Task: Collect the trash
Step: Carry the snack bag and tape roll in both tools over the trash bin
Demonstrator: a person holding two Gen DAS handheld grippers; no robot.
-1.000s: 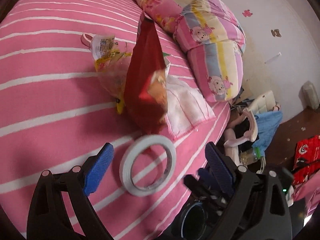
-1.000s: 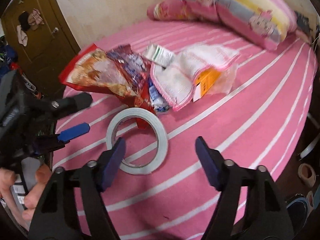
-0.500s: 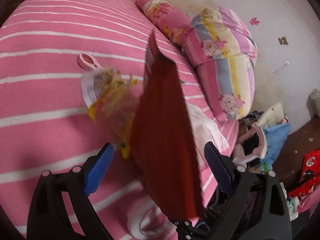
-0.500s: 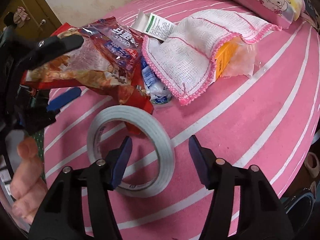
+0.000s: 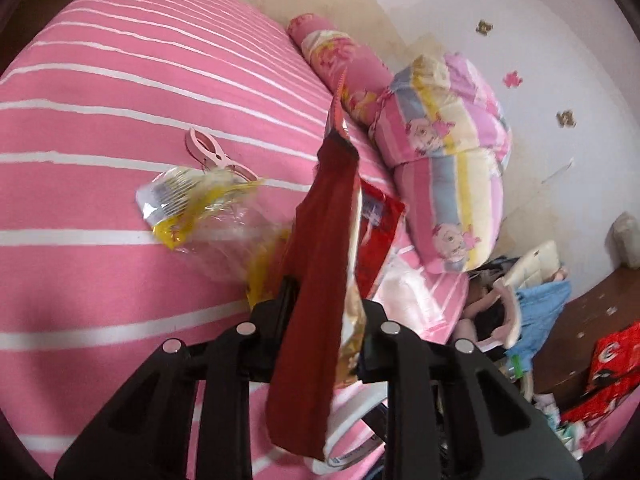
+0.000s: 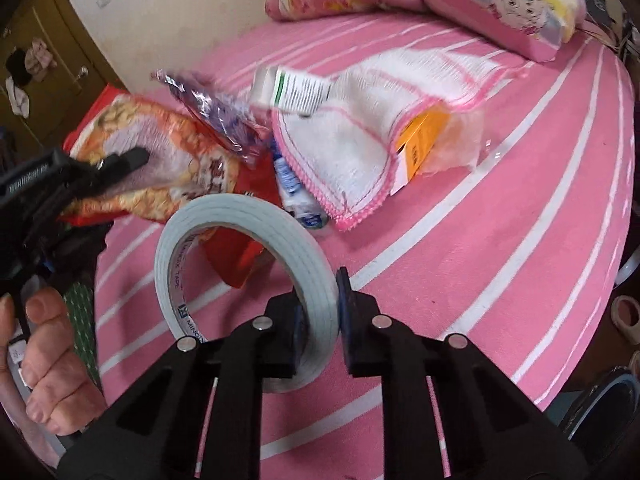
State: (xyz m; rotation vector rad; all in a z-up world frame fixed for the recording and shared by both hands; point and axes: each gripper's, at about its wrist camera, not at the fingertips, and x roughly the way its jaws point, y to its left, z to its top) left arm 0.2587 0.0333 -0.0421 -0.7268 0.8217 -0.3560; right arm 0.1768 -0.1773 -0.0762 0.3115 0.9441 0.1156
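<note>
Left gripper (image 5: pixel 326 312): jaws closing on a red snack bag (image 5: pixel 316 280), which stands edge-on between the fingers and hangs down past them.
Right gripper (image 6: pixel 320 312): jaws closing across the band of a white tape roll (image 6: pixel 248 264), one finger inside the ring, the other outside; the roll is tilted up on its edge over the bed.
Bed (image 6: pixel 520 240): pink cover with white stripes, bearing a loose heap of litter near its middle.
Trash on the bed: a clear and yellow plastic wrapper (image 5: pixel 208 216) just left of the red bag; a purple foil wrapper (image 6: pixel 216 116) lying on the bag's printed face; a white carton with green print (image 6: pixel 296 88); an orange box in clear film (image 6: pixel 428 144).
Other items: a white cloth with pink edging (image 6: pixel 360 136) draped over the litter; a pink clothes peg (image 5: pixel 212 152) behind the yellow wrapper; striped cartoon pillows (image 5: pixel 448 152) at the head of the bed.
Person: a hand (image 6: pixel 44 352) wrapped around the left gripper's handle.
</note>
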